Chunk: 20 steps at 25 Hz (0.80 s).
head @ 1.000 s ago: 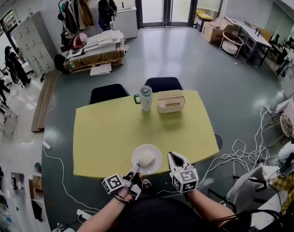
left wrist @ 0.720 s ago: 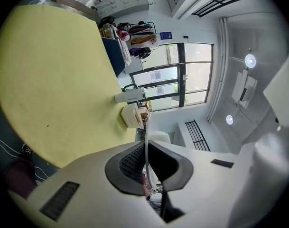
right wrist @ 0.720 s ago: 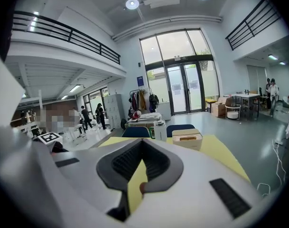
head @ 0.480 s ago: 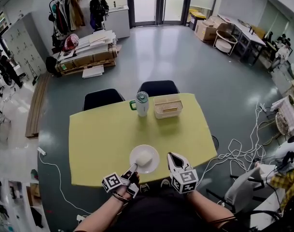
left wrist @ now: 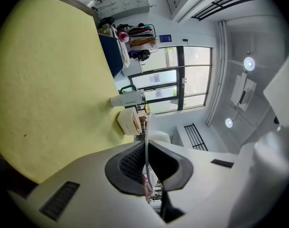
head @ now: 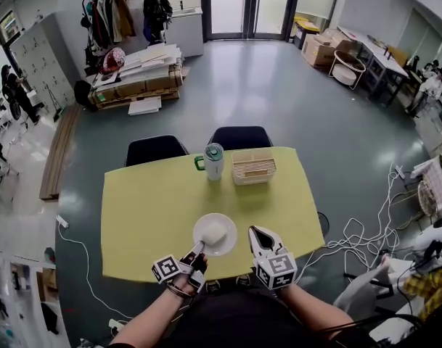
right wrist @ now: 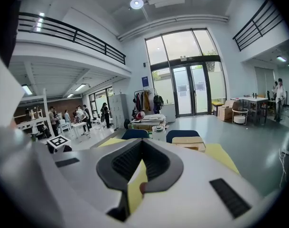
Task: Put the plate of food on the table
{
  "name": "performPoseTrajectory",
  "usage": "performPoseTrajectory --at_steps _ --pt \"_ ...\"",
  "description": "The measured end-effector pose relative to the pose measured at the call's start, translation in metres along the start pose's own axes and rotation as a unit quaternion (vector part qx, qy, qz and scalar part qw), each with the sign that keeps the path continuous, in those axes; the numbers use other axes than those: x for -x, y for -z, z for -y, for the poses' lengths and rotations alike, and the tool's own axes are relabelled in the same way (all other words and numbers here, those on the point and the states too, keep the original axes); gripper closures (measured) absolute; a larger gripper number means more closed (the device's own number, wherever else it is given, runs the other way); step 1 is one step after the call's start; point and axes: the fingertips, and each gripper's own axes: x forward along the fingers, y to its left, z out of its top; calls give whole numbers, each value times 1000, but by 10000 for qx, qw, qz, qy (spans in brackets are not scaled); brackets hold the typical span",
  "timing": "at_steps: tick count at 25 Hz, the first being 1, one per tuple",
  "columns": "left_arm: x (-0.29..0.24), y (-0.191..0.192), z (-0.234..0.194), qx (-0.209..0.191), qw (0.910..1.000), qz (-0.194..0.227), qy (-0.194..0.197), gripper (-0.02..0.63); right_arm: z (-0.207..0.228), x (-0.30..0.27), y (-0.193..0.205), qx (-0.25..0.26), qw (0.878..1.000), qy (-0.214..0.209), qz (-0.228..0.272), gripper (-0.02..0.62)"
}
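A white plate (head: 215, 233) with a pale lump of food (head: 214, 233) is over the near part of the yellow table (head: 148, 201). I cannot tell whether it rests on the top. My left gripper (head: 195, 251) is shut on the plate's near rim. In the left gripper view the rim (left wrist: 147, 125) runs edge-on between the pads of the left gripper (left wrist: 146, 146). My right gripper (head: 257, 235) hovers just right of the plate, shut and holding nothing. The right gripper (right wrist: 140, 144) points along the table.
A white tumbler with a green lid (head: 213, 161) and a cream slatted box (head: 254, 167) stand at the table's far side. Two dark chairs (head: 157, 149) are behind it. Loose cables (head: 358, 238) lie on the floor at the right.
The plate and both grippers sit slightly further in from the table's near edge than a second ago. The left grip on the rim is unchanged.
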Motion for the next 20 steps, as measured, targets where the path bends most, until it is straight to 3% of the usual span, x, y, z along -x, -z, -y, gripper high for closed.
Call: performPoseTrajectory --at_steps 20 --pt "-62 4 -97 296 9981 -198 -494 589 36 -7 32 -114 9990 135 -403 584"
